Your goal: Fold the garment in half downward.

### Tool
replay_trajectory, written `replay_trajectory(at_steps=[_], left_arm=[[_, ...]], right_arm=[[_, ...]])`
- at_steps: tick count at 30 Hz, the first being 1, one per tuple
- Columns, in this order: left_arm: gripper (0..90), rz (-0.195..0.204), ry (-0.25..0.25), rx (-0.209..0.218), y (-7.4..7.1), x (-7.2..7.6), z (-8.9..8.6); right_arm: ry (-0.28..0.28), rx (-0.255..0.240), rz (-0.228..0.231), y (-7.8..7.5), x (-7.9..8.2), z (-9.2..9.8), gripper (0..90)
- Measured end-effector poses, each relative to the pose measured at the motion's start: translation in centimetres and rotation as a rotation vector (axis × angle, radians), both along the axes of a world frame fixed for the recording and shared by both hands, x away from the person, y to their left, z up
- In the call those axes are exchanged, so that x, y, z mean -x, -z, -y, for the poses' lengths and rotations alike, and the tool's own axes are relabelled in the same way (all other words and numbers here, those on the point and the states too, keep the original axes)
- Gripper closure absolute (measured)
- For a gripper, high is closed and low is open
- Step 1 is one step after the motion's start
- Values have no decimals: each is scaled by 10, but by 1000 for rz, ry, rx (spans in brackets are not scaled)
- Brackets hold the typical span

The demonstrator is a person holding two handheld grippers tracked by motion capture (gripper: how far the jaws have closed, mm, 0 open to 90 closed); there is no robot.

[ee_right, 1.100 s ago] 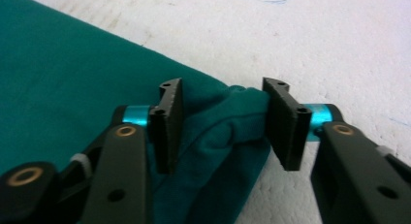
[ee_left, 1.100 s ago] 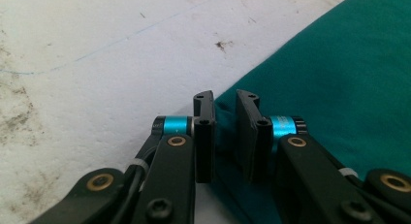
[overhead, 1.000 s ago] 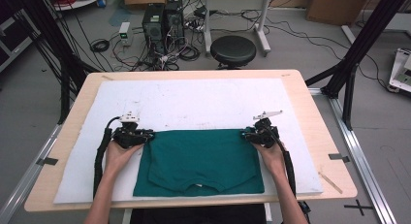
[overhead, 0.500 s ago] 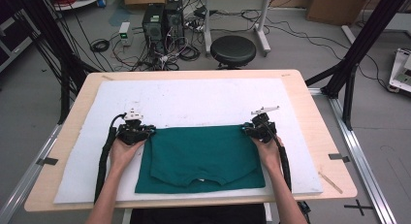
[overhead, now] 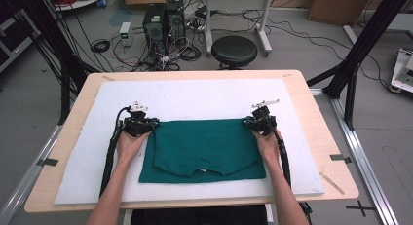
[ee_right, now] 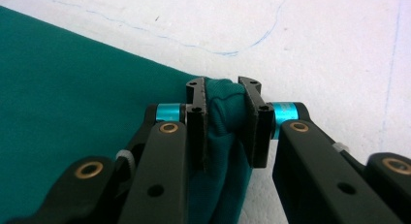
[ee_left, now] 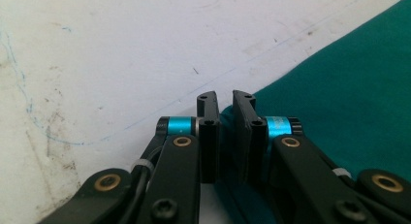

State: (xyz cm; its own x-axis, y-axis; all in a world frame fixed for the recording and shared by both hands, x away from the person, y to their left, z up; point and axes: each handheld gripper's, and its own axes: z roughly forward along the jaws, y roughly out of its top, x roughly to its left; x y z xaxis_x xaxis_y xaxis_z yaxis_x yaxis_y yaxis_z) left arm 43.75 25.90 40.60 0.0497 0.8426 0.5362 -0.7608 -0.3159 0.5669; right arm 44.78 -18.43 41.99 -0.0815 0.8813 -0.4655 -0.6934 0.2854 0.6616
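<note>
While the green shirt (overhead: 204, 149) lies folded on the white mat (overhead: 195, 96) in the middle of the high view, its collar toward the bottom edge of the frame, both grippers grip its far corners. The left gripper (overhead: 141, 126) sits at the shirt's upper left corner, held by the person's left hand (overhead: 129, 144). In the left gripper view the left gripper's (ee_left: 225, 112) jaws have just been closing and stand nearly together, with a thin fold of the green cloth (ee_left: 349, 103) pinched between them; the rest of the shirt spreads toward the right of that frame over the scuffed white mat (ee_left: 106, 54).

The right gripper (overhead: 260, 122) sits at the shirt's upper right corner, with the person's right hand (overhead: 267, 143) behind it. In the right gripper view the right gripper's (ee_right: 224, 100) jaws have also just been closing and are clamped on a thicker bunched wad of the shirt (ee_right: 72, 88), which bulges up between the pads and hangs down toward the bottom of the frame. The cloth fills the left of that view; the mat (ee_right: 329, 44), marked with faint blue lines, shows at the upper right.

The mat rests on a pale wooden table (overhead: 321, 122). Beyond its far edge, at the top of the high view, stand a round black stool (overhead: 234, 50) and a dark computer case (overhead: 154, 20) among loose cables on the floor.
</note>
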Motion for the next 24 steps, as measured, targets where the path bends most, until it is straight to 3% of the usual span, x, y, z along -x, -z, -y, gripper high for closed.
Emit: replay_trajectory(at_steps=[3, 5, 6, 8, 11, 15, 19, 24], left_arm=[[792, 5, -6, -3, 1, 0, 0], [699, 12, -22, 17, 1, 1, -1], [622, 12, -17, 22, 2, 3, -2], [550, 15, 2, 25, 5, 6, -3], [449, 36, -7, 16, 13, 15, -2], [390, 79, -16, -4, 29, 27, -1], [316, 107, 14, -18, 48, 32, -7], [251, 116, 37, -8, 71, 35, -23]], right_arm=[[16, -7, 9, 2, 0, -2, 701], [26, -18, 9, 4, 1, -3, 593], [18, -16, 10, 4, 2, -2, 513], [3, -31, 7, 7, 5, 0, 380], [-19, -38, 32, 17, 11, 2, 286], [-45, -26, 82, 35, 21, 5, 256], [-72, 0, 122, 54, 32, 10, 241], [-113, 32, 180, 82, 41, 17, 220]])
